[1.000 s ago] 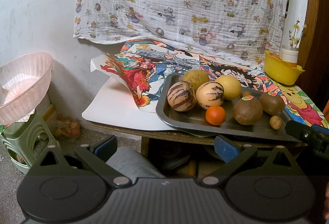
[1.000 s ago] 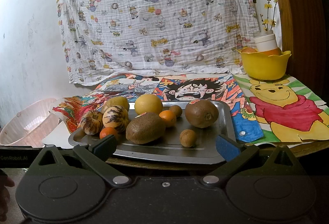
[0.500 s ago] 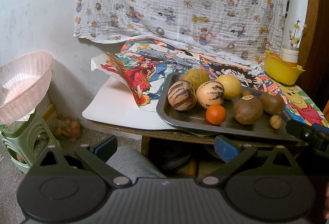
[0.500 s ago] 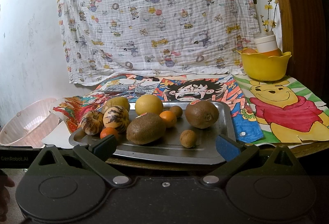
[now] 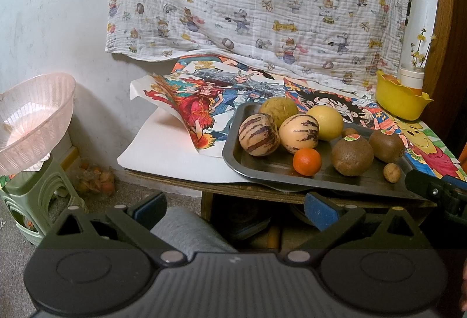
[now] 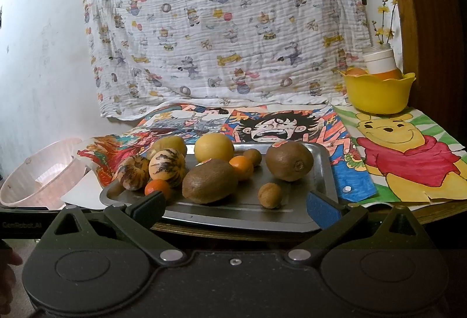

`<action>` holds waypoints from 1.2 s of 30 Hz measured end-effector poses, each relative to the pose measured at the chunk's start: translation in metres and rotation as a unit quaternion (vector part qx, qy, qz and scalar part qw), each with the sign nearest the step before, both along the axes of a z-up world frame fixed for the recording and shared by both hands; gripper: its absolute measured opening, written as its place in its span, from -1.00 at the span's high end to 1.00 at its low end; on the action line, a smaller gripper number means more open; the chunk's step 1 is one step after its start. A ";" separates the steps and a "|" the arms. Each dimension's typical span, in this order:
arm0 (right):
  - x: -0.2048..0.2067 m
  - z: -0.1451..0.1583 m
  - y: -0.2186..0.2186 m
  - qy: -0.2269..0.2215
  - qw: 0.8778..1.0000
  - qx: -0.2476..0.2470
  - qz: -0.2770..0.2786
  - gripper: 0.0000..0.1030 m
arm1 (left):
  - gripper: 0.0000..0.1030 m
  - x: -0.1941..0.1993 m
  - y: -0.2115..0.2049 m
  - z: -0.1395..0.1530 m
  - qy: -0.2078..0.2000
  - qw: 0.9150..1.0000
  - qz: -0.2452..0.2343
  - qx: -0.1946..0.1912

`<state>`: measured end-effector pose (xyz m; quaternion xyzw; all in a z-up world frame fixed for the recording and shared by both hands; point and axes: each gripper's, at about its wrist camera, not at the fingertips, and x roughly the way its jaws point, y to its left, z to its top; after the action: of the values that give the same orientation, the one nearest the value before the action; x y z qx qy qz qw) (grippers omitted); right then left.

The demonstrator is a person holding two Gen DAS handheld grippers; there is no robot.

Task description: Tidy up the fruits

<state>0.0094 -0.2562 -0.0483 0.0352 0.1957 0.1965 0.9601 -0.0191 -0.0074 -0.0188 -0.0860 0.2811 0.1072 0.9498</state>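
Unmoved: mixed fruits [image 6: 210, 172], perhaps plastic.

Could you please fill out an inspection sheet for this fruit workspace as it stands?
Surface: wooden table covered with cartoon posters.
Job's things: metal tray holding two striped melons, a yellow citrus, two kiwis, small oranges and a walnut; yellow bowl at the back right.
Clutter: white bottle in the bowl.
Grippers: left tool and right tool both open, empty, short of the tray.
Cables: nothing seen.
Surroundings: pink basket on a green stool; printed cloth on the wall.
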 end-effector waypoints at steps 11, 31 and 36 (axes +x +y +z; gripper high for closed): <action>0.000 -0.001 0.001 0.001 1.000 0.000 0.000 -0.99 | -0.99 0.000 0.000 0.000 0.000 1.000 0.000 0.000; -0.003 -0.002 0.004 0.003 1.000 -0.001 0.002 -0.99 | -0.99 -0.006 -0.001 0.000 -0.013 1.000 0.001 0.003; -0.002 -0.002 0.004 0.003 1.000 -0.001 0.002 -0.99 | -0.99 -0.007 0.000 0.001 -0.013 1.000 0.002 0.001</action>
<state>0.0070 -0.2520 -0.0506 0.0346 0.1990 0.1978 0.9592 -0.0259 -0.0073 -0.0182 -0.0870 0.2685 0.1084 0.9532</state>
